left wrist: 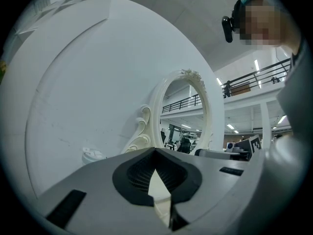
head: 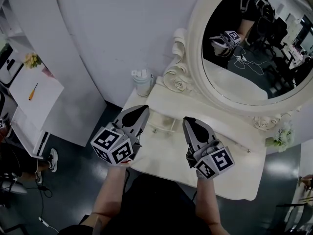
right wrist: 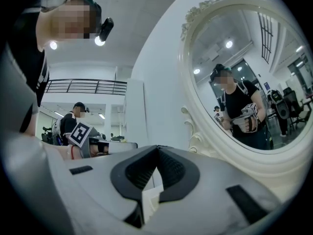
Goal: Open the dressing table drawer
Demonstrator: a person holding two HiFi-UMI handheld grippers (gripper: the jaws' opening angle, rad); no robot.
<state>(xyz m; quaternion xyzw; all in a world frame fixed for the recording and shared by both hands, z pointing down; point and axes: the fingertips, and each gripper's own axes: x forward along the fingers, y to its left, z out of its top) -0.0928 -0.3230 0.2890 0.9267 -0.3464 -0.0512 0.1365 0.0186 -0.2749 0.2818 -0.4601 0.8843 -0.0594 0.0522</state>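
far left: a white side table [head: 44, 99] stands well apart from the work, with an orange-handled screwdriver [head: 33, 91] lying on its top and a small bunch of yellow flowers [head: 32, 59] behind it.
back left corner: a white cup [head: 143, 83] stands on the table [head: 161, 156], touching or just short of the wall, beside the scrolled foot of the mirror frame.
left tool: my left tool [head: 143, 110] is held level above the table top, pointing at the mirror's base. its own view shows the two dark pads meeting at the tip, jaws fully together, nothing between them. it touches nothing i can see.
drawer: the drawer [head: 164, 124] sits low in the raised back part of the table, under the mirror, its front with two small knobs facing me. it lies between the tips of my two tools, nearer the left one. the front looks pushed in, but it is too small to be sure.
right tool: my right tool [head: 189, 121] hangs level just right of the drawer, also aimed at the mirror's base. in its own view the pads meet at the tip, jaws together and empty.
right: the oval mirror [head: 254, 48] in its ornate white frame shows a reflected person holding a tool.
far right: white flowers [head: 281, 137] sit at the table's right end, below the frame.
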